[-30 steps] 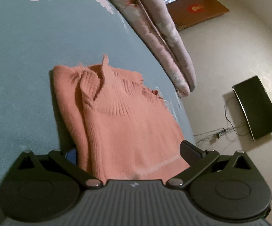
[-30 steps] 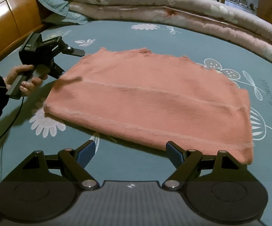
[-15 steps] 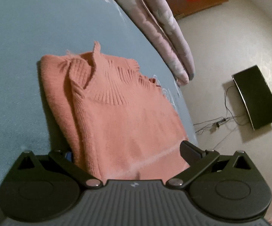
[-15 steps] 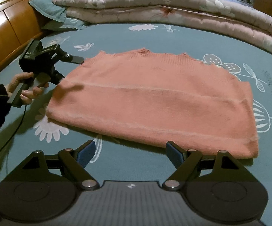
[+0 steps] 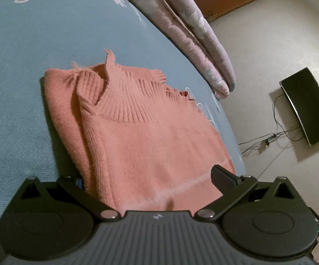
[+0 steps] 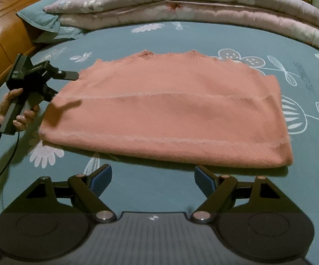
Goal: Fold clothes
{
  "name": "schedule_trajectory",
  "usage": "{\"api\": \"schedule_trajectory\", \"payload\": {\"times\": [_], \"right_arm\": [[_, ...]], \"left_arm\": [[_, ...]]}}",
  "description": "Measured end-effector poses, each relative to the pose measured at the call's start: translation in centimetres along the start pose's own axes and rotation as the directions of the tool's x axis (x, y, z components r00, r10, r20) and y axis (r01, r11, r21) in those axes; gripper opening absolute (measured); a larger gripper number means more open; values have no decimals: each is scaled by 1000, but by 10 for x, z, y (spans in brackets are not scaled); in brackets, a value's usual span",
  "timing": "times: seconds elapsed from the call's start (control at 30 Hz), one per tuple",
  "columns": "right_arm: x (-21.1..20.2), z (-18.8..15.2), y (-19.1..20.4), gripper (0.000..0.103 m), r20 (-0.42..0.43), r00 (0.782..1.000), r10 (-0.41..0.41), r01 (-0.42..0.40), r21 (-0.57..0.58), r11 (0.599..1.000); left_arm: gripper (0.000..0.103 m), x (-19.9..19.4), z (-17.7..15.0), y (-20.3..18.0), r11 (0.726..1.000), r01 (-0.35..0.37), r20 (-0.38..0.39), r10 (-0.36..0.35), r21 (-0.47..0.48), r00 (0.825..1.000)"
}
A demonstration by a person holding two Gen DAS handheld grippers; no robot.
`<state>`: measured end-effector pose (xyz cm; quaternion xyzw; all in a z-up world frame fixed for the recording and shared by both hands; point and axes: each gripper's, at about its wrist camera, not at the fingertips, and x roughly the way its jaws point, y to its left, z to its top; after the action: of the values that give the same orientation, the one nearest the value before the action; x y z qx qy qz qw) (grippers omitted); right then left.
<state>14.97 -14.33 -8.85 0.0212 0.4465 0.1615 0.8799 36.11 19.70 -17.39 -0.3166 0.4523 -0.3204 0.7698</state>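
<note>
A salmon-pink knit sweater [image 6: 170, 110] lies folded flat on the teal flowered bedsheet [image 6: 203, 37]. In the left wrist view its ribbed collar [image 5: 132, 97] points away from me. My left gripper [image 6: 64, 85] is at the sweater's left edge, held by a person's hand [image 6: 15, 108]. Its jaws stand wide apart, with the sweater [image 5: 137, 132] lying between them, one finger above the fabric and the other low beside it. My right gripper [image 6: 152, 176] is open over bare sheet just short of the sweater's near edge, with nothing between its fingers.
A folded pinkish quilt [image 6: 181, 6] runs along the far side of the bed, with a teal pillow [image 6: 42, 19] and wooden headboard [image 6: 2, 39] at the left. Past the bed's edge lie a black device [image 5: 307, 106] and cables [image 5: 267, 141] on the floor.
The right gripper has edged a little across the sheet and rolled slightly, staying open. The left gripper stays at the sweater's edge with barely any shift.
</note>
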Motion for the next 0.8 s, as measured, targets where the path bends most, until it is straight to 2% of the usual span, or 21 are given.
{"api": "schedule_trajectory", "payload": {"times": [0.13, 0.4, 0.57, 0.67, 0.7, 0.77, 0.8], "right_arm": [[4, -2, -1, 85, -7, 1000, 10, -10, 13, 1000], [11, -7, 5, 85, -26, 999, 21, -21, 2, 1000], [11, -6, 5, 85, -27, 1000, 14, -14, -4, 1000], [9, -6, 3, 85, -16, 1000, 11, -11, 2, 1000], [8, -6, 0, 85, -8, 1000, 9, -9, 3, 1000], [3, -3, -7, 85, 20, 1000, 6, -7, 6, 1000], [0, -2, -11, 84, 34, 999, 5, -5, 8, 1000]], "left_arm": [[102, -2, 1, 4, 1000, 12, 5, -12, -25, 1000], [102, 1, -5, -1, 1000, -5, 48, 4, 11, 999], [102, 1, -3, 0, 1000, -10, 43, 11, -18, 999], [98, 2, 0, 1, 999, -19, 33, 20, -40, 999], [92, 1, 1, 2, 998, -33, 32, 35, -50, 999], [72, -1, 2, 5, 995, -68, 32, 71, -76, 997], [38, -5, 3, 11, 988, -106, 29, 109, -110, 994]]}}
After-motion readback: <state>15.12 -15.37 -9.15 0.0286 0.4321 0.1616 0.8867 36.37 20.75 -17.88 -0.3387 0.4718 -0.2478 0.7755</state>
